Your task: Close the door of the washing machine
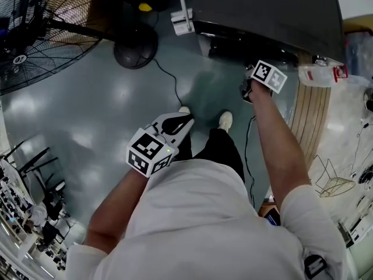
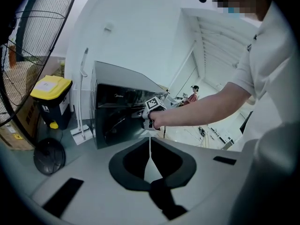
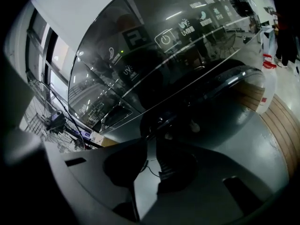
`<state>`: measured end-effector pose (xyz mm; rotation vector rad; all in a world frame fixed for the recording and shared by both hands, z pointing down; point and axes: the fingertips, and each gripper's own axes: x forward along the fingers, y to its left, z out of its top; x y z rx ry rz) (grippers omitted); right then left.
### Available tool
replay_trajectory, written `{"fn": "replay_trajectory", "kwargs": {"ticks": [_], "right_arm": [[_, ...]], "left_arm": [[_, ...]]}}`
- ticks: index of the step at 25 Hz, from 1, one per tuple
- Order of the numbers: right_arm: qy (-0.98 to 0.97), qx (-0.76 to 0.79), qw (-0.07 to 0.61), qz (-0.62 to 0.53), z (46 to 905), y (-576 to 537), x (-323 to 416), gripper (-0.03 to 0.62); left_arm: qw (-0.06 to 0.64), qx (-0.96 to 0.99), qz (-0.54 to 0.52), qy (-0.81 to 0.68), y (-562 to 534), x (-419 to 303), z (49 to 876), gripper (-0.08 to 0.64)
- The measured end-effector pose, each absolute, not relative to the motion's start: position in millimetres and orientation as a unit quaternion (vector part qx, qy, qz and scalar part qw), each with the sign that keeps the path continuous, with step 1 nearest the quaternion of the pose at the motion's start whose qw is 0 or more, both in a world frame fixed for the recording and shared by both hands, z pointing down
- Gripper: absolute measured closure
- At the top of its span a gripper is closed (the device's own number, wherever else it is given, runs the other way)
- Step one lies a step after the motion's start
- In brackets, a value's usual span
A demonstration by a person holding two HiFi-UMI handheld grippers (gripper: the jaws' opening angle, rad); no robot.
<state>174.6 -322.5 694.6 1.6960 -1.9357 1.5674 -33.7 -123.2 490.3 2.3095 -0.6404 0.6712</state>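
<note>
The dark, glossy washing machine (image 1: 268, 10) stands at the top of the head view. My right gripper (image 1: 249, 89) reaches out to its front. In the right gripper view the round door (image 3: 211, 97) bulges below the lit control panel (image 3: 187, 27). The right gripper (image 3: 150, 137) has its tips close against the door's left rim. A thin wedge of floor shows between its fingers, and the tips are lost against the dark door. My left gripper (image 1: 185, 121) hangs by my waist, shut and empty. The left gripper view (image 2: 150, 142) looks at the machine (image 2: 117, 111) from farther back.
A large floor fan (image 1: 41, 34) with a round base (image 1: 135, 45) stands to the left. A cable (image 1: 175, 92) runs over the grey floor. A yellow-lidded bin (image 2: 49, 97) sits beside the machine. Wooden boards (image 1: 312, 115) and a plastic bottle (image 1: 317, 74) lie to the right.
</note>
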Motion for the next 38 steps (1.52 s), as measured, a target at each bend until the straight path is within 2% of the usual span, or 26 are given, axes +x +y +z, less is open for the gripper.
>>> {"fn": "replay_trajectory", "kwargs": {"ticks": [4, 14, 29, 38], "right_arm": [[-0.659, 0.551, 0.075, 0.506, 683.6, -314.4, 173.1, 0.514], [-0.715, 0.506, 0.164, 0.453, 632.6, -218.6, 138.2, 0.532], [-0.751, 0.503, 0.194, 0.382, 530.3, -96.2, 91.8, 0.551], [-0.755, 0.517, 0.201, 0.35, 504.1, -59.0, 64.1, 0.561]], "left_arm": [[0.307, 0.889, 0.25, -0.229, -124.7, -33.0, 484.9, 0.537], [0.277, 0.915, 0.229, -0.184, -127.6, -31.6, 455.4, 0.537], [0.253, 0.935, 0.208, -0.137, -114.3, -68.1, 431.5, 0.537], [0.248, 0.939, 0.207, -0.115, -100.7, -89.8, 439.9, 0.537]]}}
